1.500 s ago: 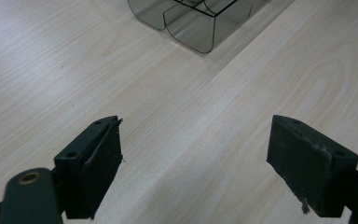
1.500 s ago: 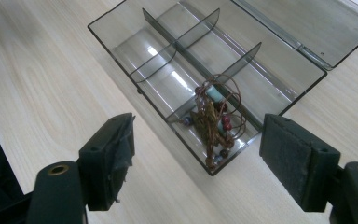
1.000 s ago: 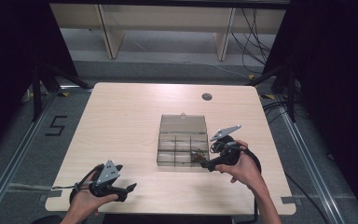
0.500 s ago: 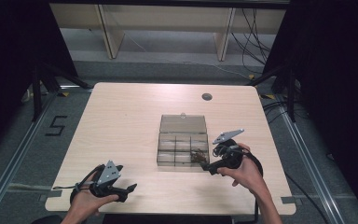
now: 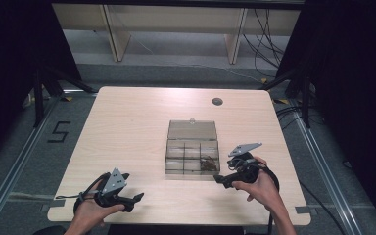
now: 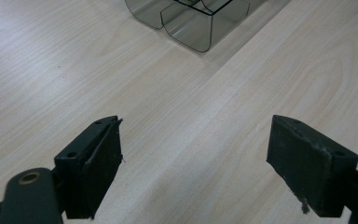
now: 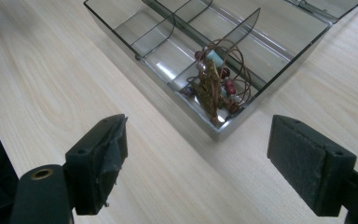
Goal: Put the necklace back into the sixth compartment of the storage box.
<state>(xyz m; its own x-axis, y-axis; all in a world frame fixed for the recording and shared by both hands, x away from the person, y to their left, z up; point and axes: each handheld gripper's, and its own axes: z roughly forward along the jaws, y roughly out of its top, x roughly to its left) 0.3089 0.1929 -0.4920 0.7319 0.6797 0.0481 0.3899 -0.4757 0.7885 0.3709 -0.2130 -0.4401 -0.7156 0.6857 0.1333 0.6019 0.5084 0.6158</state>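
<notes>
A clear box [image 5: 192, 152] is being kept near the middle of the desk [image 5: 127, 127], lid [image 5: 192, 129] laid open flat behind it. The box is divided into small compartments; a tangle of brown wire and beads [image 7: 216, 81] is lying in the compartment at the near right corner, possibly jewellery, though this cannot be told for sure.

The left gripper [image 5: 138, 197] is being held by the left hand [image 5: 95, 210] low over the near left part of the desk, well apart from the box. Its fingers [image 6: 93, 165] are being held wide apart with nothing between them; bare desk is seen under them, and a corner of the box [image 6: 189, 21] is seen farther off.

The right gripper [image 5: 218, 179] is being held by the right hand [image 5: 259, 188] just beside the box's near right corner. Its fingers [image 7: 100, 158] are also being held wide apart, empty, over the desk just short of the box wall [image 7: 168, 100]. A dark round grommet [image 5: 217, 102] is set in the desk's far side.
</notes>
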